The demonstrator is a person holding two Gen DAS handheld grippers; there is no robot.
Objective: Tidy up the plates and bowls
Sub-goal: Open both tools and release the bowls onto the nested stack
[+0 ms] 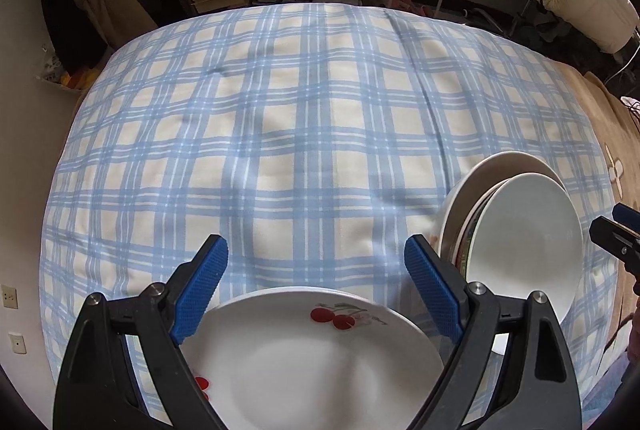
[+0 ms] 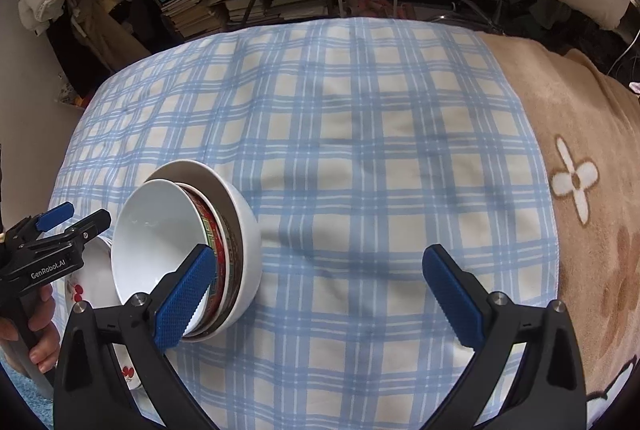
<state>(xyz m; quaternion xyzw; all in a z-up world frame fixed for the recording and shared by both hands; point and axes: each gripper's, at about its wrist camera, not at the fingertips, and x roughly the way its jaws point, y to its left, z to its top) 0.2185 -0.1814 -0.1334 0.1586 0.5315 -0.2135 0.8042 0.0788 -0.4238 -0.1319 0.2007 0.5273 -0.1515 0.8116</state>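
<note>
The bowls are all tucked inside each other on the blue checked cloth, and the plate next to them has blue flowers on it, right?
Not quite. The round white plate has red cherries painted on it, not blue flowers; the left wrist view shows them clearly. The rest is right: the nested bowls sit inside each other on the blue checked cloth.

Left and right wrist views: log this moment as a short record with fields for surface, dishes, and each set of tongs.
surface: blue plaid cloth, beige flowered blanket along its right side
plate: cherry-print plate below the open left tongs
bowls: nested bowls, white one innermost, patterned one between
right tongs: right tongs open, holding nothing, left finger in front of the bowls
</note>
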